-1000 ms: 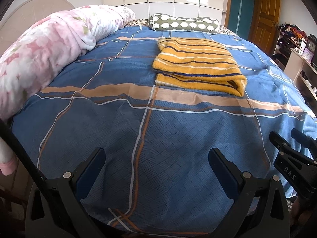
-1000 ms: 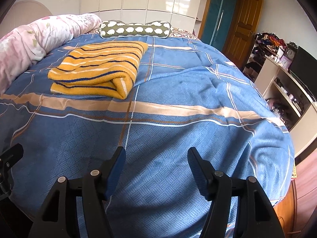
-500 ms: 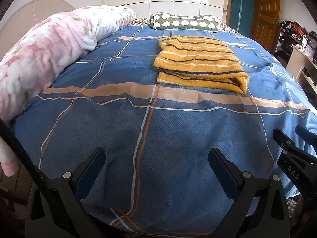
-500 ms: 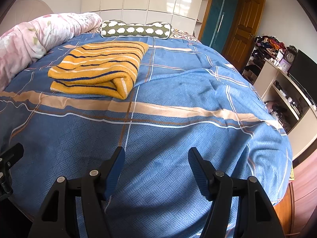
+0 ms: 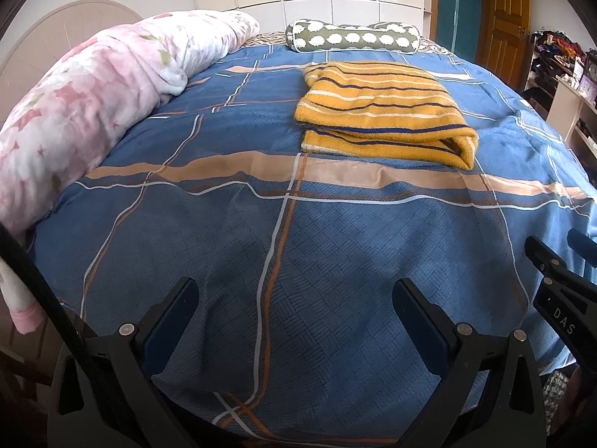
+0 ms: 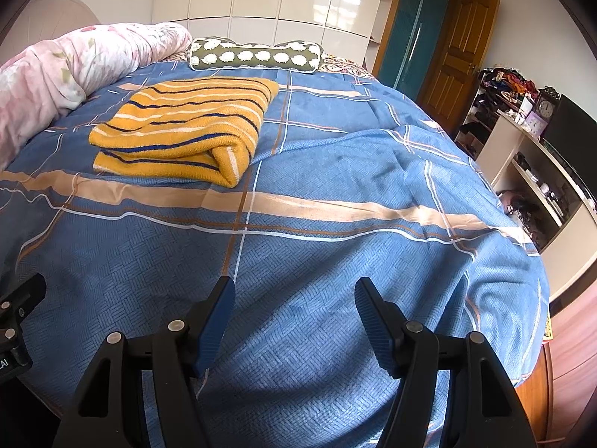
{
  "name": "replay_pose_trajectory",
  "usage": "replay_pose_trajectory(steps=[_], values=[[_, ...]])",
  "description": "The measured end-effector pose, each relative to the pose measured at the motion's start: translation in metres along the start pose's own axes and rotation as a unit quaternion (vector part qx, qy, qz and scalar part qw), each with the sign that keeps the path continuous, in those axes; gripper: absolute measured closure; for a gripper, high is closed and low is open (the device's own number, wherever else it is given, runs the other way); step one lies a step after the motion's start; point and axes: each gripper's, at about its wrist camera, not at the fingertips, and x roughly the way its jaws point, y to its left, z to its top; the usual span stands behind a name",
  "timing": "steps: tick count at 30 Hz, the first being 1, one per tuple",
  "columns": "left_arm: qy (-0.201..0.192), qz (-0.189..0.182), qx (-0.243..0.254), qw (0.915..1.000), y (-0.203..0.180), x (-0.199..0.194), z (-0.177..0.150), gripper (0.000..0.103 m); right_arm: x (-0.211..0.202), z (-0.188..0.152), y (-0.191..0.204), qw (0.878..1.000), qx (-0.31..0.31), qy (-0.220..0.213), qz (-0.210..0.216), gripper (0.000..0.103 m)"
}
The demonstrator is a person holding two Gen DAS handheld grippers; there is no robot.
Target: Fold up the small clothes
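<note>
Both tools hang empty over the near edge of the bed [image 5: 261, 246]: the left tool [image 5: 294, 298] has its jaws spread wide with only bedspread showing between them, and the right tool [image 6: 294, 298] stands moderately open, likewise gripping nothing. Each points down at an angle toward bare cover, well short of the sweater [image 5: 380, 108], so neither is placed for a grasp.

That yellow striped sweater lies farther up the bed, folded into a flat rectangle with its doubled edge facing the tools and its layers stacked evenly. It sits apart from the pink quilt [image 5: 86, 100] along the left side and short of the sheep-print bolster [image 5: 354, 37] at the head, probably set there to leave the near stretch free as working room.

Judging by the tidy stack and the empty tools, this garment looks finished; no other small clothes show in either view, so the fold seems complete or between items.
</note>
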Motion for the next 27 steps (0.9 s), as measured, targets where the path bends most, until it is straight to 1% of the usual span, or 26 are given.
replay_pose_trajectory(steps=[27], values=[[0.002,0.000,0.007,1.0000,-0.0017,0.0009,-0.0016,0.000,-0.0006,0.0005,0.0004,1.000,0.002,-0.002,0.001,0.031]])
